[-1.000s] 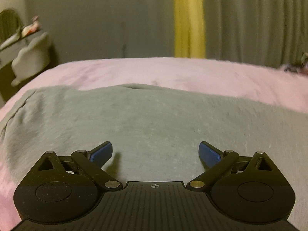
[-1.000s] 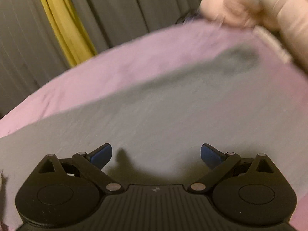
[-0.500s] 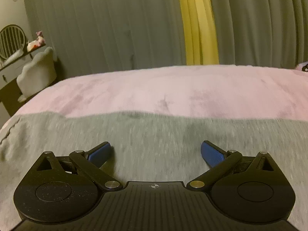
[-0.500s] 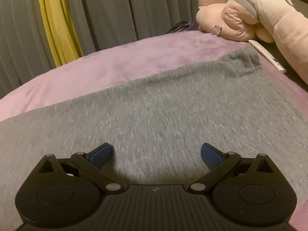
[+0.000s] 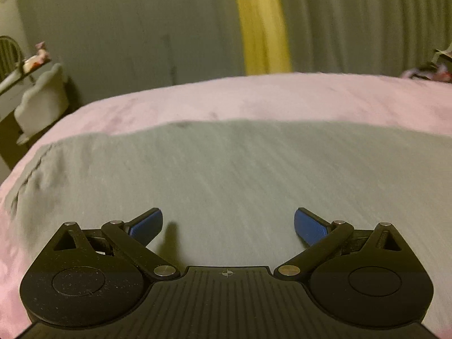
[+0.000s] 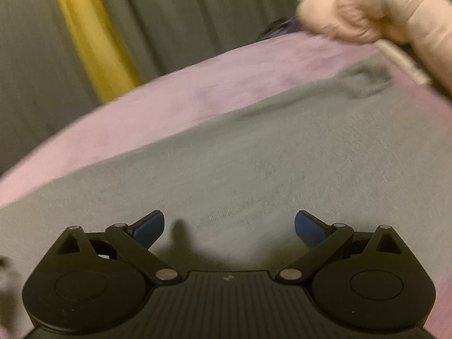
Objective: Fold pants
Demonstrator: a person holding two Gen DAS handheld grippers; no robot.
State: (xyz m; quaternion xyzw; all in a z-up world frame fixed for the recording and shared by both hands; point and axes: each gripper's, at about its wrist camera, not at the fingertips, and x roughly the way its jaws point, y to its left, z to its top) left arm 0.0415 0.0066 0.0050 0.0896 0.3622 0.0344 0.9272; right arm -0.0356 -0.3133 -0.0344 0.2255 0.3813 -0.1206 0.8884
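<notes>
Grey pants [image 5: 226, 175] beneath spread left tongs [image 5: 228, 223]

Left tongs [image 5: 228, 224] spread wide and empty, right tongs [image 6: 229, 225] likewise wide, gripping nothing

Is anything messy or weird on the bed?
Nothing looks broken or spilled. The grey pants lie mostly flat on the pink blanket, only a bit bunched at their left end. A pink plush toy sits beyond the other end.

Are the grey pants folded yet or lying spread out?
Spread flat: the grey pants run as one long strip across the pink bedcover; whether already halved lengthwise, cannot tell.
</notes>
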